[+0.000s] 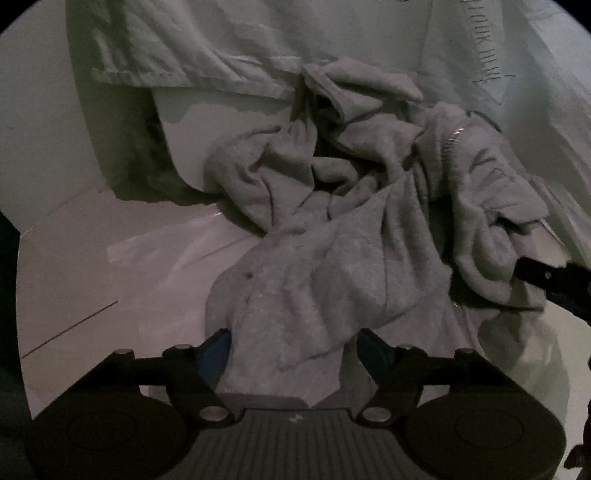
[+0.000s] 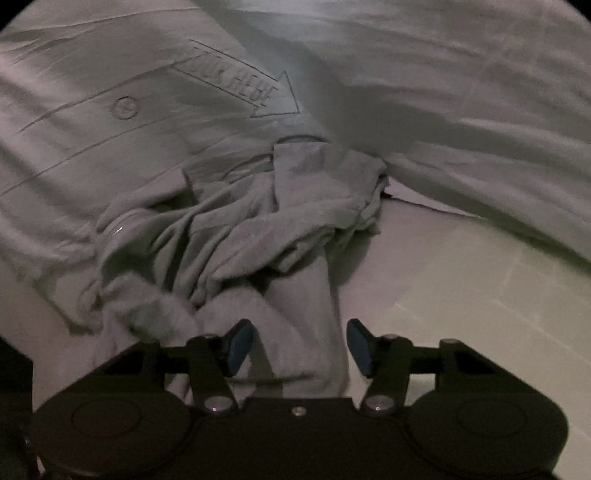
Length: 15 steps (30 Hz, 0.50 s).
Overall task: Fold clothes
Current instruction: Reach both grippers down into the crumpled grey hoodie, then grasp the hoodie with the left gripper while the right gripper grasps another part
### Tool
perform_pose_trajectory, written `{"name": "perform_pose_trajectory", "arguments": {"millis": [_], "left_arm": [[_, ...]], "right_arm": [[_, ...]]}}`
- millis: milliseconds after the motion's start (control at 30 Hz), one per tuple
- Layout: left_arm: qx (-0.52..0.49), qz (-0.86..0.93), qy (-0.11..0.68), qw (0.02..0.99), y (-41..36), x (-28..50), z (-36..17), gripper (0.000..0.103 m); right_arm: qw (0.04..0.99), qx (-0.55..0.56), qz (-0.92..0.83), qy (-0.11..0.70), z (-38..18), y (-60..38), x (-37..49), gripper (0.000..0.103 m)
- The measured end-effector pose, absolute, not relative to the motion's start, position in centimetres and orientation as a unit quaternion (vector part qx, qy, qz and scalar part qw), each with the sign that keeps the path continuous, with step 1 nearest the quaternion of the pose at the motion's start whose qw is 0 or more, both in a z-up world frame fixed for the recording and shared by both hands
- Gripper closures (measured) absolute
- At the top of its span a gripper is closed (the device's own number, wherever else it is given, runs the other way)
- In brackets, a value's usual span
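Both grippers stand wide open over a crumpled grey garment [image 1: 332,229] on the table [image 1: 92,280]: left gripper [image 1: 293,350], right gripper [image 2: 297,345]. Folding seems not begun; next, I think, grip two edges and spread it flat.

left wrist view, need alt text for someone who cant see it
A crumpled grey garment lies on a pale table, one end lying between the open blue-padded fingers of the left gripper. The right gripper reaches in from the right edge at the garment's side; a light printed cloth lies behind.
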<state>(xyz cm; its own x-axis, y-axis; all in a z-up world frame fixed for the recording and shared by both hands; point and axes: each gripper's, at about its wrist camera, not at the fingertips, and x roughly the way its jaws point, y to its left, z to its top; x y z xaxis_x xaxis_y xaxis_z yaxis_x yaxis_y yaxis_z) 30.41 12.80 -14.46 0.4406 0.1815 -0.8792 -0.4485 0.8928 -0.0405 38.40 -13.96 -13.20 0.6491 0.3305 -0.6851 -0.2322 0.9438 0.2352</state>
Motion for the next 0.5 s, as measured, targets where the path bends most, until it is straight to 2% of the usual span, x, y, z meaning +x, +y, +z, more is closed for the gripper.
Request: {"name": "perform_pose_trajectory", "arguments": {"millis": [33,67,100,133,200,233,367,500], "left_arm": [[-0.135,0.193,0.494,0.837,12.9,30.5,-14.6,0.037],[-0.135,0.198,0.493,0.836,13.0,30.7,-14.8,0.044],[-0.136,0.202,0.491,0.836,13.1,30.7,-14.8,0.049],[-0.138,0.207,0.488,0.837,13.3,30.5,-14.8,0.052],[-0.142,0.218,0.48,0.838,13.6,30.2,-14.7,0.071],[-0.147,0.221,0.476,0.838,13.8,30.0,-14.6,0.073],[-0.165,0.216,0.462,0.844,13.9,29.3,-13.7,0.088],[-0.165,0.193,0.44,0.862,12.6,28.4,-11.9,0.092]], "right_arm": [[0.906,0.065,0.157,0.387,-13.2,-14.0,38.5,0.046],[0.907,0.068,0.158,0.385,-13.2,-13.9,38.7,0.058],[0.907,0.07,0.16,0.383,-13.2,-13.9,38.8,0.064],[0.908,0.072,0.161,0.381,-13.2,-13.9,38.9,0.078],[0.909,0.077,0.164,0.376,-13.2,-13.9,39.2,0.089],[0.909,0.079,0.165,0.374,-13.2,-13.9,39.3,0.094],[0.914,0.084,0.169,0.36,-12.7,-13.9,39.2,0.097],[0.936,0.055,0.16,0.308,-9.4,-14.6,35.4,0.097]]}}
